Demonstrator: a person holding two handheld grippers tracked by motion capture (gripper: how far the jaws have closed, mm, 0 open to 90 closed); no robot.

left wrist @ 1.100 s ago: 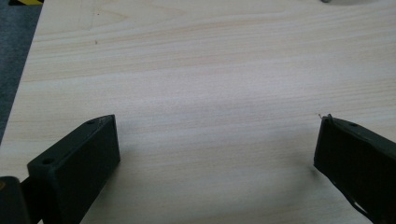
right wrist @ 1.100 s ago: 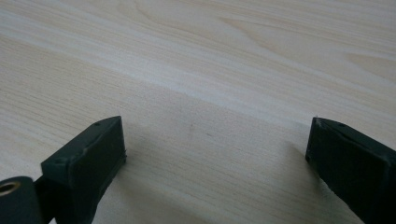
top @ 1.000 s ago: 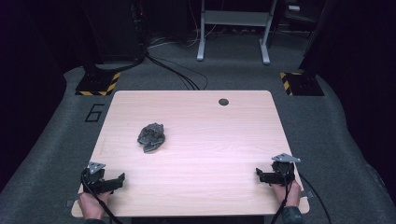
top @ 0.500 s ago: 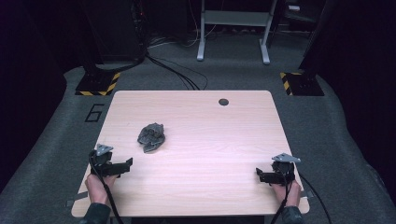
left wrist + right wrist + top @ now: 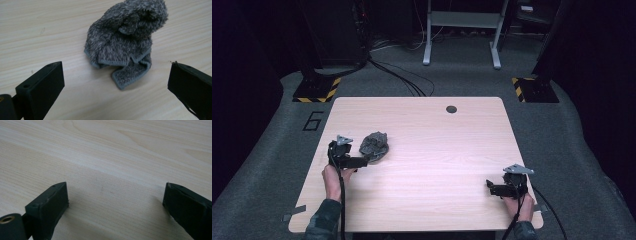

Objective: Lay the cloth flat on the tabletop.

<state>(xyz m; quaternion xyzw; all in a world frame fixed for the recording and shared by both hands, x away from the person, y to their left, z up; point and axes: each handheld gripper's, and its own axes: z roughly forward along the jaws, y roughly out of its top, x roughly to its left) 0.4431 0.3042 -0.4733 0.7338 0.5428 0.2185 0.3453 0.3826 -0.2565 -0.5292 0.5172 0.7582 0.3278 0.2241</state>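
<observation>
— One grey fleecy cloth [image 5: 374,145] lies crumpled on the wooden counter [image 5: 432,165], toward its left half. Where is it against the left tool?

— Just ahead of the left tool [image 5: 362,161], at the tips of its jaws. From the high view the tool lies at the cloth's near-left side and points to the right along the counter, and I cannot tell from there whether a jaw tip touches the cloth's edge.

— And from the left gripper view?

— There the cloth [image 5: 126,42] sits above and between the two black jaws, a bit nearer the right one. A flat hemmed corner sticks out toward the camera, while the rest is bunched into a mound behind it. Bare wood shows between each jaw and the fabric, so nothing is pinched.

— So the left tool [image 5: 115,82] is spread?

— Yes, jaws wide apart, with the cloth's near corner reaching toward the gap between them.

— And the other one?

— The right tool [image 5: 493,188] rests near the counter's near-right corner, well apart from the cloth. In the right gripper view its jaws are spread wide as well [image 5: 116,200], with plain wood grain between them.

— Anything else on the counter?

— A round dark grommet hole [image 5: 451,109] near the far edge, well apart from the cloth and both tools.
</observation>
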